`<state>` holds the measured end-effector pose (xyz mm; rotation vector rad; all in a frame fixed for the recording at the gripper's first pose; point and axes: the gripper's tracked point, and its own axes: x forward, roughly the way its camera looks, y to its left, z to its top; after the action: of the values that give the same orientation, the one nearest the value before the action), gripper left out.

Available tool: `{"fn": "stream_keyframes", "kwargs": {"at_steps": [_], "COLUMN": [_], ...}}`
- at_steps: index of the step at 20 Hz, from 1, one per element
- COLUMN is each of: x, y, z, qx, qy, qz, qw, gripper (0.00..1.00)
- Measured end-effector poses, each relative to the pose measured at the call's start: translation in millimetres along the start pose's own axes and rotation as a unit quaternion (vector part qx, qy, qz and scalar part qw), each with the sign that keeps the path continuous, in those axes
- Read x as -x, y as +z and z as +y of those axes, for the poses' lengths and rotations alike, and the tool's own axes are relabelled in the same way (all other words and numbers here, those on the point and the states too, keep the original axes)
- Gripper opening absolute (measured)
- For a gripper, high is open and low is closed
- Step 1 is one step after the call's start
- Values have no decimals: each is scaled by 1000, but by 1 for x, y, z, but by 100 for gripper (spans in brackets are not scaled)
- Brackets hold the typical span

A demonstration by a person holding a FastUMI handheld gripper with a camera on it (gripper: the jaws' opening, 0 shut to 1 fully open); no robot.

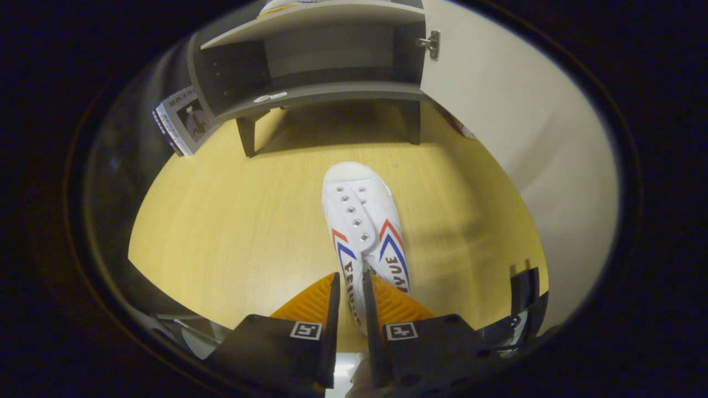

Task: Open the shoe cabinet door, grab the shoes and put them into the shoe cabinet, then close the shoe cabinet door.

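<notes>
1 white shoe (362,221) hangs pinched by its side wall between my nearly closed fingers (349,287), toe aimed at the open shoe cabinet (315,91) beyond, ready for shelving.

The floor (221,232) is light yellow wood with thin lines running across it, and it spreads out ahead of the fingers. Far ahead and off to the left, a small stack of magazines (182,119) leans at the floor's edge, with a picture on the front one. A dark wall (130,127) stands behind them.
</notes>
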<state>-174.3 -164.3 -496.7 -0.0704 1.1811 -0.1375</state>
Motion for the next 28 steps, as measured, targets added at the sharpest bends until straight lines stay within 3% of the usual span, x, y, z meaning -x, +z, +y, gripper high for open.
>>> {"fn": "stream_keyframes", "kwargs": {"at_steps": [8,10,11,18,22,28], "x": [-29,-29,-28,2,-1,3], "y": [13,8,11,59,49,59], "z": [11,16,16,22,23,23], "qx": [8,14,10,-8,-25,-54], "qy": [28,36,36,41,54,44], "qz": [-6,-6,-10,-85,-58,-87], "qw": [1000,999,999,995,997,994], "gripper": [27,6,3,2,2,2]}}
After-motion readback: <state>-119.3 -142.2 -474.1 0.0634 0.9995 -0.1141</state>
